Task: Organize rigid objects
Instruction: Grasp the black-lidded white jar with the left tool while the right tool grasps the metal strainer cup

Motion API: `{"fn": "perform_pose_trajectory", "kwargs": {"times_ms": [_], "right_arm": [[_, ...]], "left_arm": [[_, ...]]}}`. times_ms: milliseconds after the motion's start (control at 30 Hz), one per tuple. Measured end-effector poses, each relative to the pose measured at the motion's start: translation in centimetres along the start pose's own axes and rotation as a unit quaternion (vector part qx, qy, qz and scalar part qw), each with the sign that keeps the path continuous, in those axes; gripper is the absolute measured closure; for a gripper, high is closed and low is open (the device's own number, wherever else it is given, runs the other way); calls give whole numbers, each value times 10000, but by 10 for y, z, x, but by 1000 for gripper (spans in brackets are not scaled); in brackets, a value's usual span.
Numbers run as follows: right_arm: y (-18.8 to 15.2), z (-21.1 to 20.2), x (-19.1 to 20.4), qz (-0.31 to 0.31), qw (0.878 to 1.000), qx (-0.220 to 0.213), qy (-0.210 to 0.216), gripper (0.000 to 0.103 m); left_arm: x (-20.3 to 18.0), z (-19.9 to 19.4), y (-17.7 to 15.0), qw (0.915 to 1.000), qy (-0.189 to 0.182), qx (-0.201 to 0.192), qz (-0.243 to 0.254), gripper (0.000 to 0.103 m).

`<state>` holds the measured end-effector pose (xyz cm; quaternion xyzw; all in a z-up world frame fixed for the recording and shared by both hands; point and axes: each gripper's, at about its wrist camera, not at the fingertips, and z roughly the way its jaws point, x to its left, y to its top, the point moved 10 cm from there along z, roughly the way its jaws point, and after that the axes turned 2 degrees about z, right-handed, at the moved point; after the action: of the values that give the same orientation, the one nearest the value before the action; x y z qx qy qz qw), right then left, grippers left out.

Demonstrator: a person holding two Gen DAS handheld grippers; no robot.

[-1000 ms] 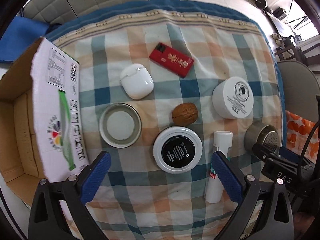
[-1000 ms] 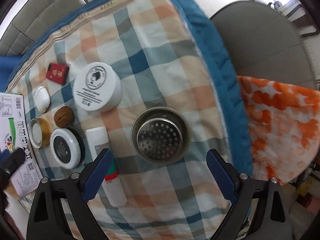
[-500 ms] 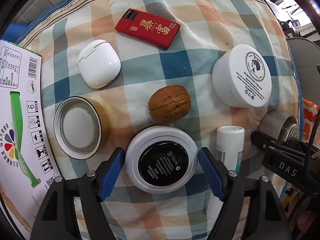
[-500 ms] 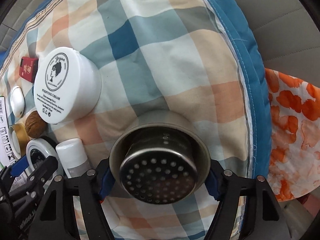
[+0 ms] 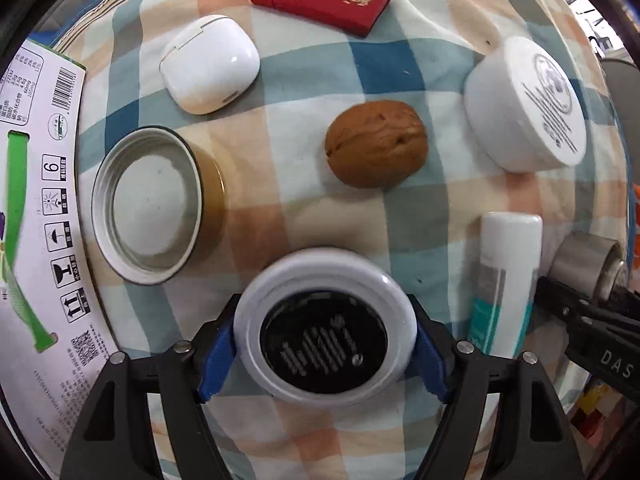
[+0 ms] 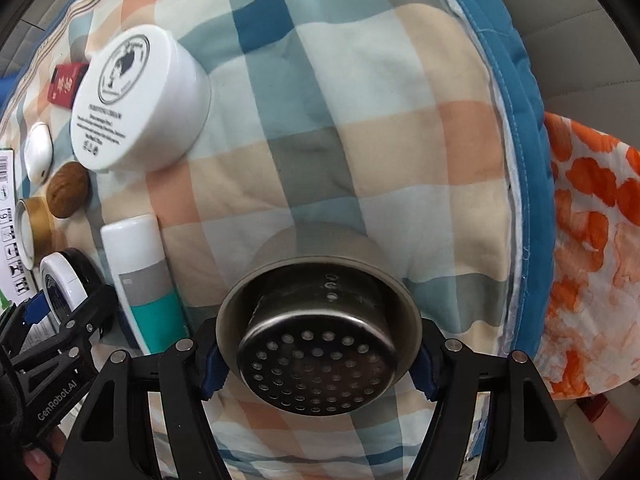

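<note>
The left gripper has its two blue-padded fingers pressed against either side of a round white jar with a black lid face, gripping it on a checked cloth. Ahead of those fingers lies a walnut; ahead and to the left sits an open gold tin, and farther left a printed cardboard box. A white and teal tube lies just right of the fingers. The right gripper clasps a perforated steel strainer cup between its fingers. A white cream jar stands ahead and to the left.
</note>
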<state>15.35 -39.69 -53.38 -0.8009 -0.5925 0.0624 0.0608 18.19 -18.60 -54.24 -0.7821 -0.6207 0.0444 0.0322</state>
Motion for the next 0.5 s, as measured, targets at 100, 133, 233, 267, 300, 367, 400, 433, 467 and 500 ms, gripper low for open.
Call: {"fn": "perform_pose_trajectory", "kwargs": {"times_ms": [100,133,233,267,300,367,400,433,467,500], "right_arm": [[5,7,3,75,9999,5,-103,27],[7,10,4,94,9999,12,-135,26],[9,15,8,160,9997,89,-151,28],[10,16,7,149,9997,111,-132,30],[13,13,10,131,9998,129,-92,30],[13,11,13,87,9998,154,-13,30],[12,13,14,86,9998,169,49,30],[11,10,16,94,9997,187,121,30],[7,7,15,76,9996,201,190,30],[9,8,13,58,9995,208,236,30]], "left_arm": [[-1,0,-1,9999,36,-65,-67,28],[-2,3,2,9999,62,-90,-68,29],[-3,0,-2,9999,103,-104,-39,29],[-2,-2,-6,9999,91,-96,-37,29],[-1,-7,-11,9999,68,-104,-37,30],[-1,-19,-11,9999,33,-148,-41,30],[-1,-24,-14,9998,14,-189,-37,30],[-8,-31,-13,9998,17,-213,-32,30],[-6,-36,-15,9997,22,-233,-19,30],[-4,-42,-18,9997,25,-260,-7,30]]}}
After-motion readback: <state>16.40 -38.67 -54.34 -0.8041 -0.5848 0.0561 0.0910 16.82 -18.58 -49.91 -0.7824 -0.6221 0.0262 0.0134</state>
